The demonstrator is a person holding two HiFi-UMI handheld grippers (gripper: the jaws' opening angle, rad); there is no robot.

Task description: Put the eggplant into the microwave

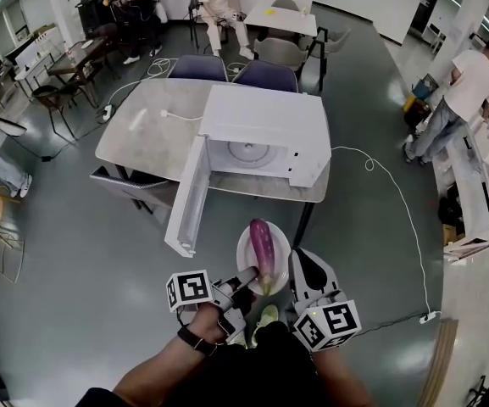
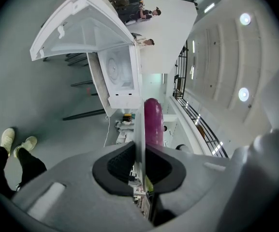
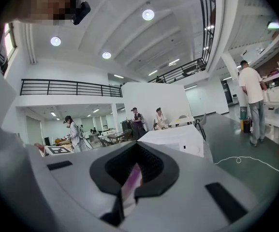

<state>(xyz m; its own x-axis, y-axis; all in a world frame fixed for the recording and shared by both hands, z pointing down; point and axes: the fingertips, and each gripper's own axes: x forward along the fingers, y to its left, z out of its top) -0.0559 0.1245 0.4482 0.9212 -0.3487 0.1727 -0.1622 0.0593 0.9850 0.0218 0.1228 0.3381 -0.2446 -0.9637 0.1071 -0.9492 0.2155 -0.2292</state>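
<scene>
Left gripper (image 1: pixel 248 280) and right gripper (image 1: pixel 297 261) each pinched narrow on plate (image 1: pixel 246 265) rim, eggplant (image 1: pixel 262 242) on top. Approach step. Next you need level plate, aimed past open door (image 1: pixel 189 197) into microwave (image 1: pixel 261 125).

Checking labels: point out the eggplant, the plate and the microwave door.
eggplant (image 1: pixel 262 242), head view, middle of its purple body.
plate (image 1: pixel 246 259), head view, bare left rim.
microwave door (image 1: pixel 188 195), head view, middle of the open door.

Long glossy purple eggplant (image 1: pixel 262 242) lies lengthwise on a round white plate (image 1: pixel 246 259), near the boxy white microwave (image 1: pixel 265 119) & in front of its opening, not inside yet. Microwave's door (image 1: pixel 188 195) is swung wide open, w/ its round turntable (image 1: pixel 249 152) showing.
</scene>
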